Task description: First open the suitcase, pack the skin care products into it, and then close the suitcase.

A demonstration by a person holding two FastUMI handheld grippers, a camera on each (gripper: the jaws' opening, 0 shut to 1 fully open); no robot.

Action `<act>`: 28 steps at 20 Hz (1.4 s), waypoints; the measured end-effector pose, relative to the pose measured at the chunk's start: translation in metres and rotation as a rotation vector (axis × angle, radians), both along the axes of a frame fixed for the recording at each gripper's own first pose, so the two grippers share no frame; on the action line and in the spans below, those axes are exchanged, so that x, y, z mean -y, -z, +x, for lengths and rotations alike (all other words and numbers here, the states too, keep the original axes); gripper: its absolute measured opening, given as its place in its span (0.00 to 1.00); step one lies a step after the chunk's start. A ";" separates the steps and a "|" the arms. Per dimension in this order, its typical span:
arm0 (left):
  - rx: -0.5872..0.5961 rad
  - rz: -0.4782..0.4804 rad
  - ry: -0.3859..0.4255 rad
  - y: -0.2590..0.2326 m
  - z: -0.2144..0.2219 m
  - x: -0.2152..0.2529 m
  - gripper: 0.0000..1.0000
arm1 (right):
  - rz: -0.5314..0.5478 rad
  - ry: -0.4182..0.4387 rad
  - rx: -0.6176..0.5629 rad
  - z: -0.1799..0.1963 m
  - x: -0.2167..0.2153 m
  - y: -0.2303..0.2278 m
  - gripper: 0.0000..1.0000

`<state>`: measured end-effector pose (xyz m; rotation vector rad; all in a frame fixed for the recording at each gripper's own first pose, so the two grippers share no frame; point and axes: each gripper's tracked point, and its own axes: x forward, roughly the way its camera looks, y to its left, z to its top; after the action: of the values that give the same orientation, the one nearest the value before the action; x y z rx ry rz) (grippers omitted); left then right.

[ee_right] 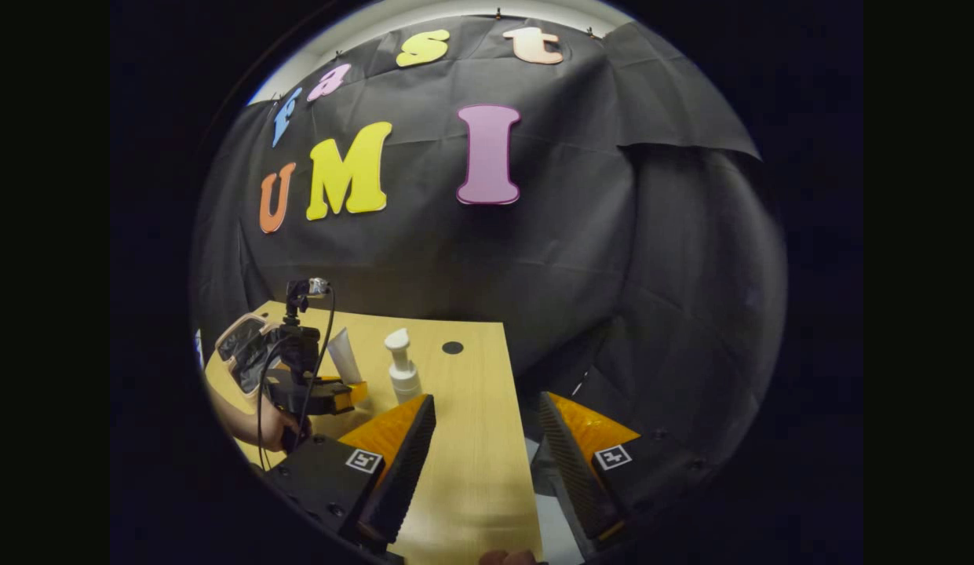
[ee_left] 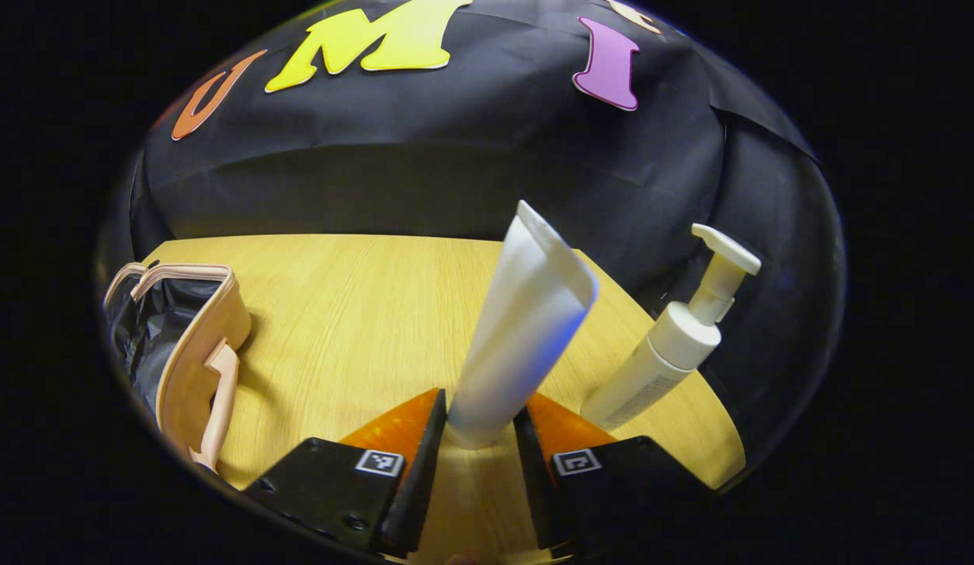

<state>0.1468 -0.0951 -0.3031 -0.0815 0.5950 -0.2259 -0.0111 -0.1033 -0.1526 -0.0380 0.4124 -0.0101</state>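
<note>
In the left gripper view, the left gripper [ee_left: 480, 428] pinched the lower end of a white plastic squeeze tube [ee_left: 526, 322] at centre frame, crimped end up. A white pump bottle [ee_left: 665, 349] stood at right, and the open beige suitcase with black lining [ee_left: 190, 357] lay at left on the light wooden table [ee_left: 361, 314].

In the right gripper view, the right gripper [ee_right: 487, 459] hung with fingers spread wide and empty over the table's right edge. At lower left, a hand [ee_right: 255, 424] held the left gripper by the tube, and a black round spot [ee_right: 453, 347] marked the tabletop.

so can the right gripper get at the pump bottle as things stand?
Probably yes: the right gripper is open and empty, bare table leads to the pump bottle, and the left gripper sits beside it on the tube.
</note>
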 end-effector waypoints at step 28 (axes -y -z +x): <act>0.024 0.011 -0.285 -0.124 -0.149 -0.199 0.38 | 0.092 -0.108 -0.210 0.151 -0.121 0.181 0.57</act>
<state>-0.0018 0.1038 -0.1788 -0.1514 0.5541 0.0524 0.1399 0.0175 -0.3339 0.0298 0.6199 0.1205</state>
